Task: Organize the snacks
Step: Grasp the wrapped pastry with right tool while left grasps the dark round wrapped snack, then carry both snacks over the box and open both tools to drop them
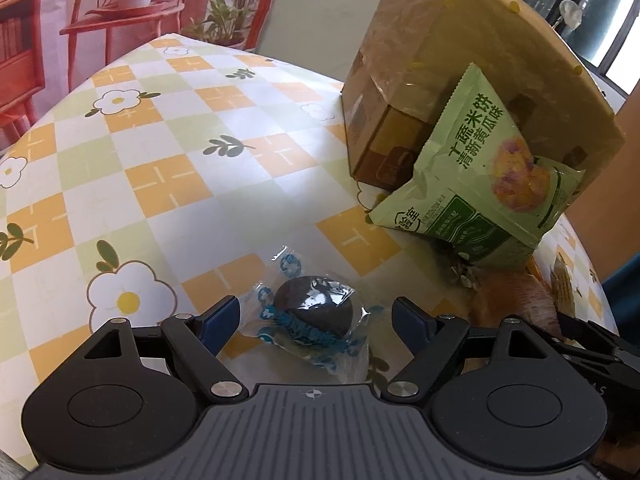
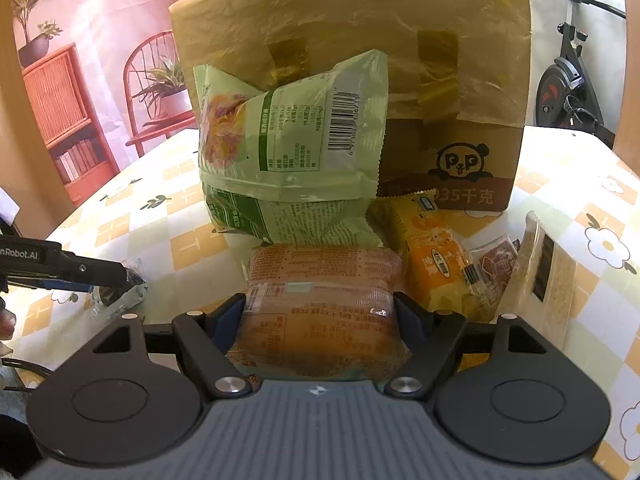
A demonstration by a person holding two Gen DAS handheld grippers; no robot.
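In the left wrist view a dark round snack in a clear blue-printed wrapper (image 1: 310, 314) lies on the tablecloth between the open fingers of my left gripper (image 1: 314, 316), neither finger touching it. Two green rice-cracker bags (image 1: 476, 168) lean against a cardboard box (image 1: 404, 64). In the right wrist view my right gripper (image 2: 320, 312) has both fingers pressed on an orange-brown wrapped bread pack (image 2: 320, 304). The green bags (image 2: 292, 148) stand just beyond it against the box (image 2: 460, 80). My left gripper shows at the left edge (image 2: 60, 268).
To the right of the bread pack lie an orange snack bar (image 2: 432, 256), a small brown packet (image 2: 496, 264) and a beige grainy bar (image 2: 544, 272). The checked floral tablecloth (image 1: 160, 152) covers the table. An exercise bike (image 2: 568, 80) stands behind on the right.
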